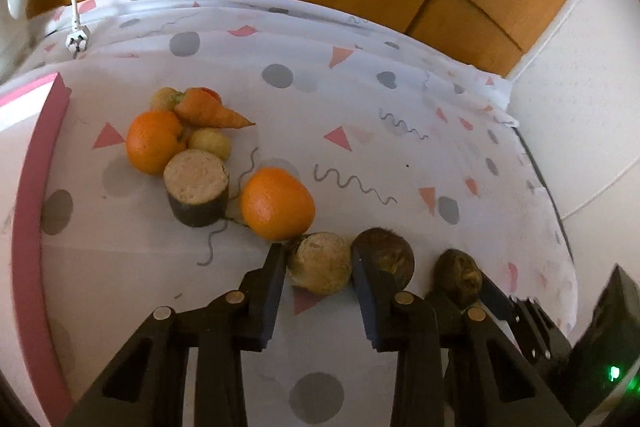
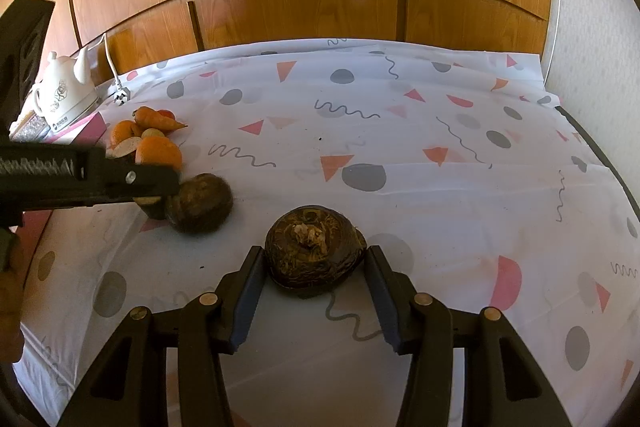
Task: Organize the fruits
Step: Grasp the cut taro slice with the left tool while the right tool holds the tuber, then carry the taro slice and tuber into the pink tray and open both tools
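Observation:
My left gripper [image 1: 319, 267] has its jaws around a pale cut root piece [image 1: 320, 263] on the cloth; its fingers touch both sides. An orange [image 1: 277, 203] lies just beyond it, a dark brown taro [image 1: 386, 257] to its right. Further left are a cut root chunk [image 1: 197, 189], a second orange [image 1: 154, 141], a carrot [image 1: 208, 111] and small potatoes [image 1: 211, 143]. My right gripper [image 2: 316, 259] is open with a dark brown taro [image 2: 314, 251] between its jaws, a small gap on each side. That taro also shows in the left wrist view [image 1: 458, 273].
A patterned white tablecloth [image 2: 400, 155] covers the table. A pink-edged board [image 1: 28, 187] lies at the left. A white kettle [image 2: 64, 95] with cord and plug [image 2: 120, 95] stands at the back left. Wooden panels run behind; a white wall [image 1: 580, 107] is right.

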